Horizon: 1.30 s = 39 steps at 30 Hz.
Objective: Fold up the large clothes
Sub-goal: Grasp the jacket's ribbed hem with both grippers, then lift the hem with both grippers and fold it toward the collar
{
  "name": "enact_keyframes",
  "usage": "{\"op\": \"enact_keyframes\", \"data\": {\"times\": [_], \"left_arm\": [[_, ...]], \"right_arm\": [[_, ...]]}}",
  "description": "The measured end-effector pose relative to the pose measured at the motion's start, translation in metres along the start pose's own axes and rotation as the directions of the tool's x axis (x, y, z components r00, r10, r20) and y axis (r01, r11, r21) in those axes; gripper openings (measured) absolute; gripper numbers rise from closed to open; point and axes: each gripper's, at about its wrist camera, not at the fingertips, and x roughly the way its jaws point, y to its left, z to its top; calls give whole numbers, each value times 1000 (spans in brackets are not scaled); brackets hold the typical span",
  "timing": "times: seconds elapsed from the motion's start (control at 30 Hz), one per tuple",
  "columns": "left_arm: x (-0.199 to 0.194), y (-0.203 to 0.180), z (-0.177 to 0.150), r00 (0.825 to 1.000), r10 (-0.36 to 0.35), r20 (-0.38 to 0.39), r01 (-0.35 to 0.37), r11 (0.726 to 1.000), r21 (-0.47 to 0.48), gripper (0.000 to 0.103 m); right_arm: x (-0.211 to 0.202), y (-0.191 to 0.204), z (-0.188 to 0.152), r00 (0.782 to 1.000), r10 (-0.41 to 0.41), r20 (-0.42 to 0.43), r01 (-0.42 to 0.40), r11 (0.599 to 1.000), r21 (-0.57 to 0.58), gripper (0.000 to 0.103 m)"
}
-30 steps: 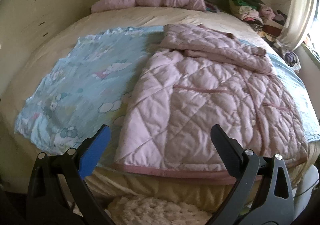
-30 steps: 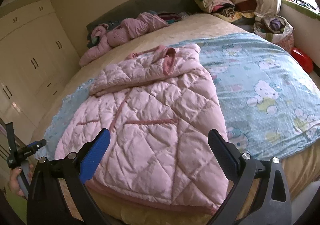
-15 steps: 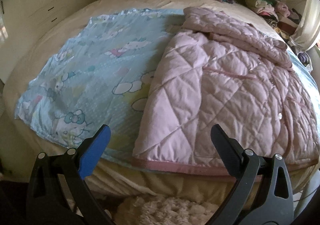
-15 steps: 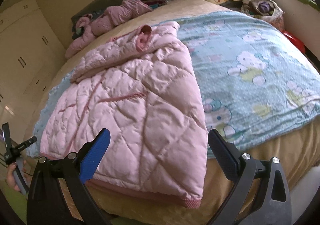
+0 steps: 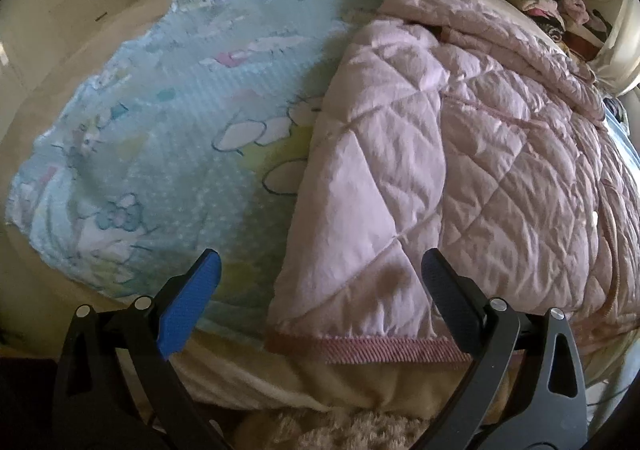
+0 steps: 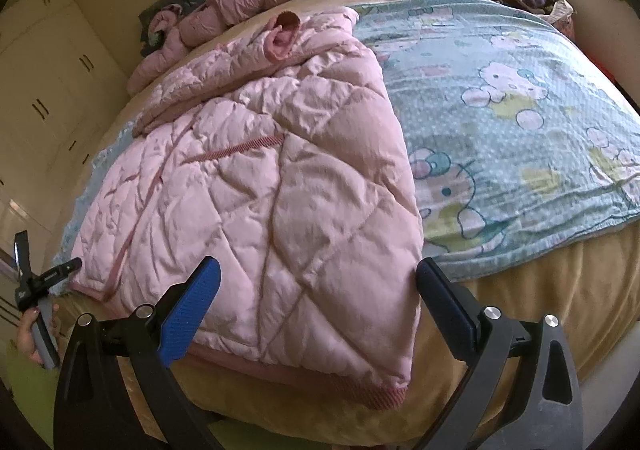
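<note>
Left black two-finger gripper with blue pads (image 5: 318, 292): jaws spread wide, gripping nothing. Right black two-finger gripper with blue pads (image 6: 316, 292): likewise spread, nothing between its fingers.

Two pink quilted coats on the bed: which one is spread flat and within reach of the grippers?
The pink quilted coat lying flat on the blue cartoon blanket, its ribbed hem at the bed's near edge. The other pink coat is bunched by the headboard.

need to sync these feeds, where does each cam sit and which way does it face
Left wrist: on the left hand-held gripper, open, facing the pink quilted coat hem's left corner.
Right wrist: on the right hand-held gripper, open, facing the hem's right corner; the person's left hand shows.
Shared: coat, blue cartoon blanket.
</note>
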Motion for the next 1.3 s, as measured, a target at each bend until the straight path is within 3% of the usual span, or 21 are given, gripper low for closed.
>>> {"op": "enact_keyframes", "data": {"times": [0.27, 0.37, 0.53, 0.6, 0.67, 0.83, 0.9, 0.97, 1.17, 1.3], "left_arm": [[16, 5, -3, 998, -51, -25, 50, 998, -40, 94], [16, 4, -3, 999, -48, -23, 47, 998, -35, 94], [18, 4, -2, 999, -46, -24, 45, 998, -32, 94], [18, 5, -1, 999, -47, -24, 46, 998, -33, 94], [18, 6, -1, 999, -47, -23, 46, 998, -38, 94], [19, 3, 1, 999, -39, -16, 39, 999, -35, 93], [18, 3, 2, 999, -53, -7, 53, 998, -33, 83], [12, -1, 2, 996, -88, 14, 88, 996, -30, 51], [-3, -18, 0, 993, -103, 55, 101, 994, 37, 17], [-17, -22, 4, 988, -118, 99, 113, 992, 52, 12]], "right_arm": [[9, -18, -14, 999, 5, -46, -3, 999, 50, 96], [11, -21, -20, 998, 34, -56, -30, 997, 69, 73], [6, -18, -25, 997, 58, -47, -55, 996, 63, 53], [0, -13, -24, 997, 67, -37, -66, 997, 37, 37], [-8, -11, -20, 995, 100, -19, -99, 994, 33, 28], [-35, -16, 2, 966, 244, 89, -251, 965, 76, 21], [-42, -14, 11, 955, 272, 121, -283, 956, 81, 21], [-48, -11, 18, 948, 283, 146, -295, 953, 71, 21], [-53, -2, 33, 941, 287, 178, -301, 952, 56, 21], [-53, -4, 35, 936, 294, 194, -311, 948, 66, 21]]}}
